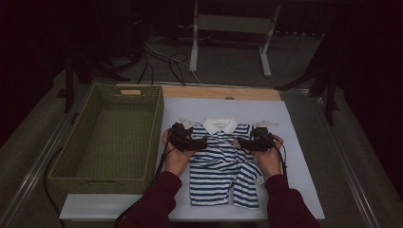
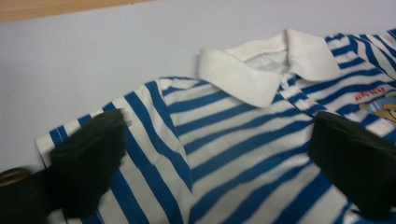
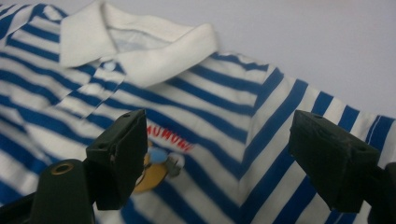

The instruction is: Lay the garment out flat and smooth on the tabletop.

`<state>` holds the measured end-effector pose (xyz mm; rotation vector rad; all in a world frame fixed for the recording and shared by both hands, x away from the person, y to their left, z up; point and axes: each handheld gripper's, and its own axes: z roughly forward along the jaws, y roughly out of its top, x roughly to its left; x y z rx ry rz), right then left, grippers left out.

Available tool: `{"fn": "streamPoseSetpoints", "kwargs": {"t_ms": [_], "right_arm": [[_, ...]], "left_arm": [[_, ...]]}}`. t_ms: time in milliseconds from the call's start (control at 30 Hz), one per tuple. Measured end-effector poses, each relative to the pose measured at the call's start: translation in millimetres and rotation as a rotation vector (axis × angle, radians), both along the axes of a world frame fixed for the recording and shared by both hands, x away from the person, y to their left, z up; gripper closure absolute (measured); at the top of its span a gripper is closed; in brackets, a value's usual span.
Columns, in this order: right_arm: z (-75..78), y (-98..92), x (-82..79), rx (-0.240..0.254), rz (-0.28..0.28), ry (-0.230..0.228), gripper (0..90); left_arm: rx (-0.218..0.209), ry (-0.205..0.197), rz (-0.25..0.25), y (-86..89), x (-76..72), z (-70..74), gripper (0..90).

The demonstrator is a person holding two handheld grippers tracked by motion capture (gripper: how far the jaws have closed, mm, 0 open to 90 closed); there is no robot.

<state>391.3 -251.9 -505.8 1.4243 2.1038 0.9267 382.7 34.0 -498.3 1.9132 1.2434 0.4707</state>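
On the worktop [image 1: 294, 156], just right of the basket [image 1: 110, 137], the striped shirt [image 1: 223, 161] lies flat, collar [image 1: 219, 125] away from the person, lower part already doubled over at a slant near the hem. Both sleeves look tucked in, so the fold seems partly done; a further fold and probably a move into the basket, which holds nothing yet, look like what's left. Left gripper [image 1: 202, 142] and right gripper [image 1: 243, 142] hang over the shoulders, jaws spread wide on each, nothing pinched, no pad pressing the cloth. The high view gives the whole layout: basket, both hands, the crooked bottom fold. The left gripper view shows the shoulder seam [image 2: 173, 135] and collar up close. The right gripper view adds the chest print [image 3: 161, 161] with red lettering, too small in the high view.
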Motion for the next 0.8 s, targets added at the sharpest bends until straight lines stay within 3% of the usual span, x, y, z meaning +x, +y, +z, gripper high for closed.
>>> {"fn": "streamPoseSetpoints", "kwargs": {"t_ms": [167,400,633,800], "right_arm": [[5.5,-2.3,-17.8,0.033,0.013,-0.023,17.7],[11.5,-2.6,-41.8,0.011,0.053,-0.068,17.0],[12.9,0.8,-59.4,0.034,0.097,-0.074,15.7],[14.9,3.3,-73.1,0.027,0.124,-0.095,15.9]], "left_arm": [[-0.028,-0.01,-0.035,2.3,-7.3,3.0,0.1],[-0.073,-0.023,-0.074,4.9,-18.4,5.6,0.0],[-0.124,-0.04,-0.13,9.7,-31.7,7.0,0.0],[-0.113,-0.042,-0.17,10.3,-42.4,7.4,0.0]]}}
